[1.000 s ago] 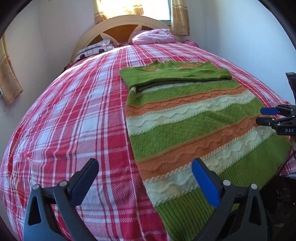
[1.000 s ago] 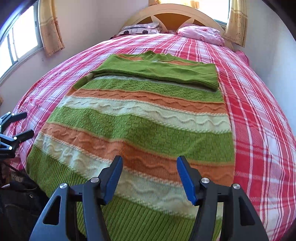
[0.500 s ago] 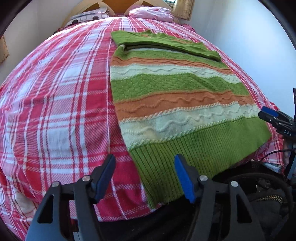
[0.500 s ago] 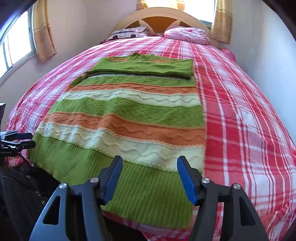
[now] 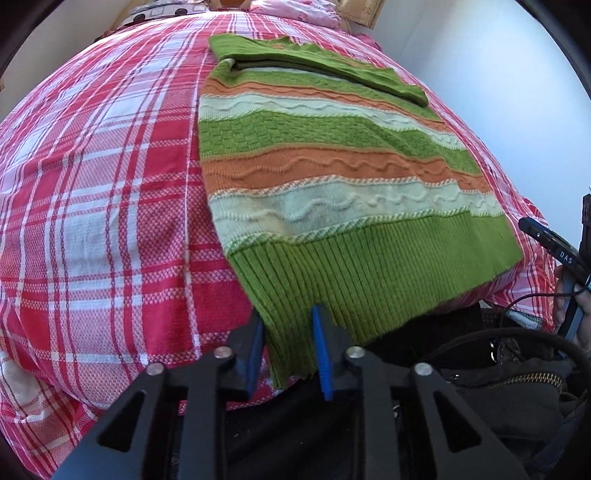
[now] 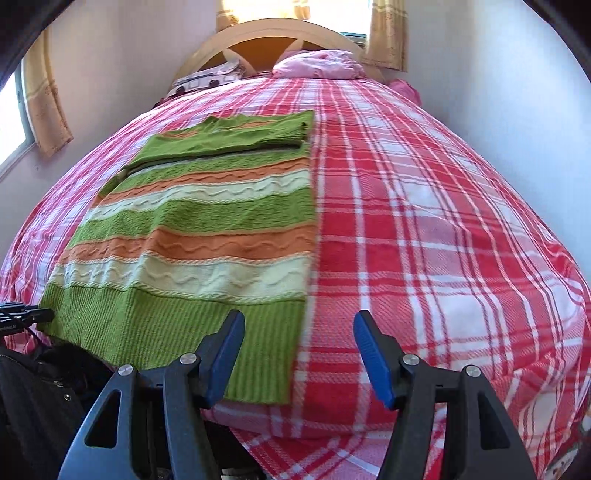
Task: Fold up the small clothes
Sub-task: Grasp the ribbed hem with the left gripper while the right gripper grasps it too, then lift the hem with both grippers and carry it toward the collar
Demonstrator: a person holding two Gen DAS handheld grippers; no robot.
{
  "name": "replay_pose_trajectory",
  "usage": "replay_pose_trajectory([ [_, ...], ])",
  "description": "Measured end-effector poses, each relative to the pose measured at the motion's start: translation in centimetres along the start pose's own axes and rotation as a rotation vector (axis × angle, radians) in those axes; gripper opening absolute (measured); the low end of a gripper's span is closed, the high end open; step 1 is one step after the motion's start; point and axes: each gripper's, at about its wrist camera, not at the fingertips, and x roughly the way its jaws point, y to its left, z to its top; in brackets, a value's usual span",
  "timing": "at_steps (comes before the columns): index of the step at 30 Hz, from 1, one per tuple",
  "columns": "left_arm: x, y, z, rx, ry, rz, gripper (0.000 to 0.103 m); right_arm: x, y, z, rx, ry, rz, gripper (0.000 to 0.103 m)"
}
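Nearest in the left wrist view, the left gripper [image 5: 287, 345] has just been closing, and its blue-padded jaws now pinch the near left corner of the sweater's [image 5: 325, 177] ribbed green hem [image 5: 369, 273], where that corner hangs over the foot edge of the bed. A fold of the ribbing stands between the two pads. Below and to the right of it lies a dark bag with a brass zipper [image 5: 532, 380], and a black cable loops across it.

The right gripper [image 6: 299, 354] hovers above the foot of the bed with its jaws released and nothing between them. The left pad sits over the hem's right corner [image 6: 266, 350]; the right pad is over bare bedspread just beside the sweater. In the left wrist view this same gripper shows at the far right edge [image 5: 554, 243], held by a hand [image 5: 580, 317].

The sweater lies flat along the bed, hem toward the cameras, striped in green, orange and pale cream bands with wavy cable lines. Its upper part is folded, with a plain green sleeve [image 6: 229, 138] laid across the chest. It lies on a red, pink and white plaid bedspread [image 6: 424, 221] that covers the whole bed.

Farther off, at the head of the bed, a patterned pillow [image 6: 207, 79] and a bundle of pink cloth [image 6: 317, 64] rest against a curved wooden headboard [image 6: 273, 35]. Yellow curtains [image 6: 44, 107] hang beside the bright windows.
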Motion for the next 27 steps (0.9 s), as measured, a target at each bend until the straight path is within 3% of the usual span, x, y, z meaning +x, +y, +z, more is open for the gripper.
replay_pose_trajectory([
  [5, -1.1, -0.4, -0.1, 0.033, -0.039, 0.02, 0.009, -0.5, -1.5, -0.9, 0.04, 0.013, -0.017, 0.063],
  [10, -0.9, 0.0, 0.1, 0.031, -0.039, 0.012, 0.009, -0.1, -1.4, -1.2, 0.086, 0.031, 0.108, 0.063],
  [13, -0.7, 0.1, 0.3, 0.03, -0.038, 0.011, 0.009, 0.7, -0.5, -1.7, 0.074, 0.075, 0.136, 0.061],
  [15, -0.6, 0.2, 0.3, 0.025, -0.039, 0.005, 0.009, 1.0, 0.0, -2.0, 0.064, 0.092, 0.143, 0.049],
  [17, -0.6, 0.4, 0.3, 0.017, -0.041, -0.005, 0.009, 1.1, 0.3, -2.2, 0.044, 0.098, 0.134, 0.026],
  [18, -0.6, 0.6, 0.3, 0.013, -0.044, -0.015, 0.009, 1.1, 0.2, -2.2, 0.053, 0.1, 0.148, 0.008],
  [22, -1.1, 1.2, 0.4, -0.008, -0.073, -0.055, 0.009, 1.0, -1.0, -2.6, 0.115, 0.071, 0.238, 0.004],
  [27, -3.3, 1.1, 1.1, 0.024, -0.191, -0.072, 0.005, -1.4, -1.8, -1.3, 0.171, -0.079, 0.323, 0.003],
])
